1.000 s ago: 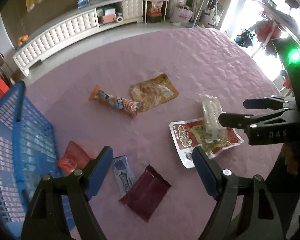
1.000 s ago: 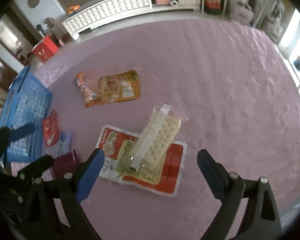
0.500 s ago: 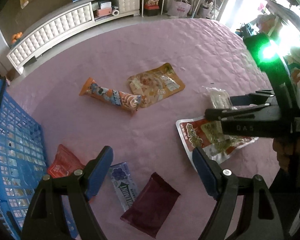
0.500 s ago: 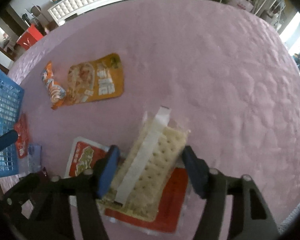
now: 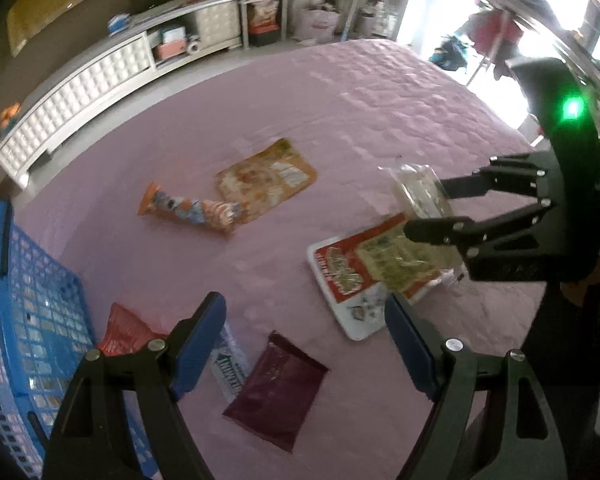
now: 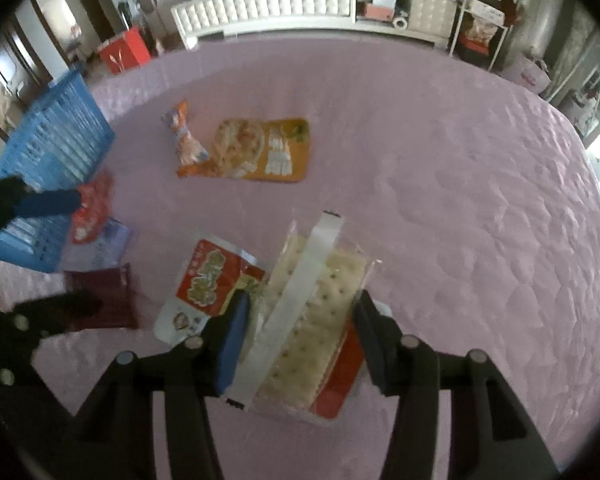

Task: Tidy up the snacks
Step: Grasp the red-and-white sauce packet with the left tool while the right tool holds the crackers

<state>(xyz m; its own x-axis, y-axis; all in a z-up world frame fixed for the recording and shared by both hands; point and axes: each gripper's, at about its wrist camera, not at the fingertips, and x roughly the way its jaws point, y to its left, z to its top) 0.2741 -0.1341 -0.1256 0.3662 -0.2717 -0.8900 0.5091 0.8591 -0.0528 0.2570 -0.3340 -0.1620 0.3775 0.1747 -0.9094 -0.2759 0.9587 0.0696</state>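
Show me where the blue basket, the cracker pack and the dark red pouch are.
blue basket (image 5: 40, 320): left wrist view, its mesh wall.
cracker pack (image 6: 320, 312): right wrist view, bare crackers.
dark red pouch (image 5: 278, 388): left wrist view, its middle.

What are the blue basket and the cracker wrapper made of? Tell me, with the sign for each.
Blue basket: looks like rigid moulded plastic, judging by its even colour and its grid of small square holes. Cracker wrapper: seems thin clear plastic film, glossy; the pale dotted crackers show through it, and a white strip runs along its length.
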